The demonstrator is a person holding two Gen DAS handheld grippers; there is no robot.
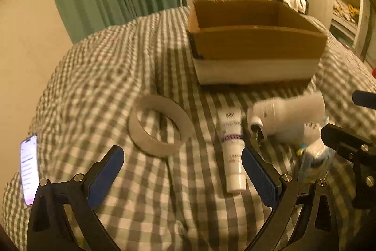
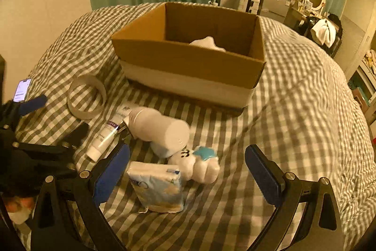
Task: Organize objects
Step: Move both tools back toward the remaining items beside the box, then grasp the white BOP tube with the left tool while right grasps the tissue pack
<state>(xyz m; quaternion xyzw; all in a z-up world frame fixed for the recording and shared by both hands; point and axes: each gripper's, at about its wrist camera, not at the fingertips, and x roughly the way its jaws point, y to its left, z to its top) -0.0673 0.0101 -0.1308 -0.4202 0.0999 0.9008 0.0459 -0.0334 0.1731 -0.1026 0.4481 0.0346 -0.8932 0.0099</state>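
On the checked bedcover (image 2: pixel 293 109) the cardboard box (image 2: pixel 188 62) stands open, with something white inside, too hidden to name. In front of the box lie a tape ring (image 1: pixel 162 126), a tube (image 1: pixel 231 152), a white bottle (image 2: pixel 159 128) on its side, a white toy (image 2: pixel 199 164) and a tissue pack (image 2: pixel 157 187). The left gripper (image 1: pixel 183 171) gapes wide, holding nothing, near the ring. The right gripper (image 2: pixel 188 171) is spread wide and empty, its fingers on either side of the tissue pack and toy.

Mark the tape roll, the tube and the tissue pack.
tape roll (image 1: pixel 141 133), left wrist view, near wall of ring
tube (image 1: pixel 231 145), left wrist view, mid body
tissue pack (image 2: pixel 157 187), right wrist view, top face
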